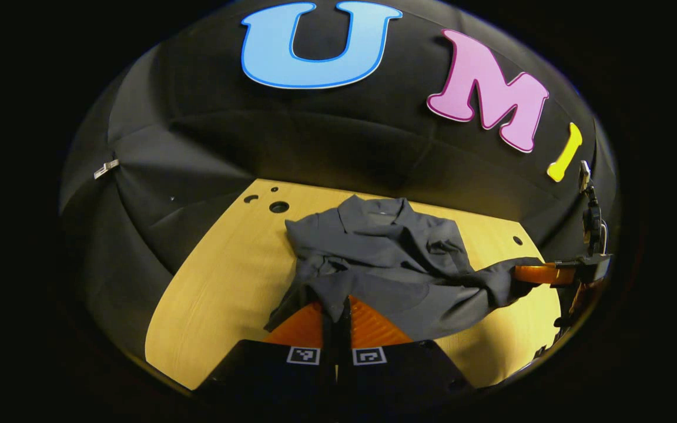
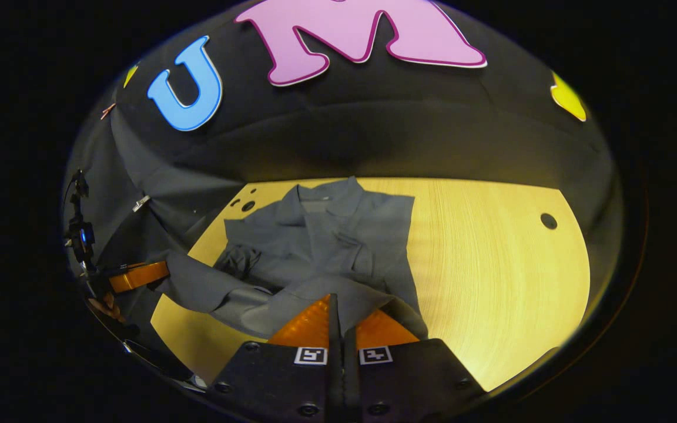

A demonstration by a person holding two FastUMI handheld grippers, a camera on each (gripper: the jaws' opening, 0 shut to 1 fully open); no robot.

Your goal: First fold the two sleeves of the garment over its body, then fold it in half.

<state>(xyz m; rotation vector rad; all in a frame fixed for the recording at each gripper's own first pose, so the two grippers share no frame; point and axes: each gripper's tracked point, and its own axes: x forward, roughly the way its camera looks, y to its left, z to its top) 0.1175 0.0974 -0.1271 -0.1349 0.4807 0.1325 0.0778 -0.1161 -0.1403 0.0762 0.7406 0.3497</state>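
We see a grey garment (image 1: pixel 382 264) lying on a wooden table (image 1: pixel 221 288), its collar toward the booth wall and both sleeves over its body. The left gripper (image 1: pixel 335 317) has its orange fingers pressed together on the near hem; the right gripper (image 2: pixel 337 320) likewise pinches the hem. Bare tabletop (image 2: pixel 491 264) lies open beside the garment, with a round hole (image 2: pixel 548 221) near the far edge.
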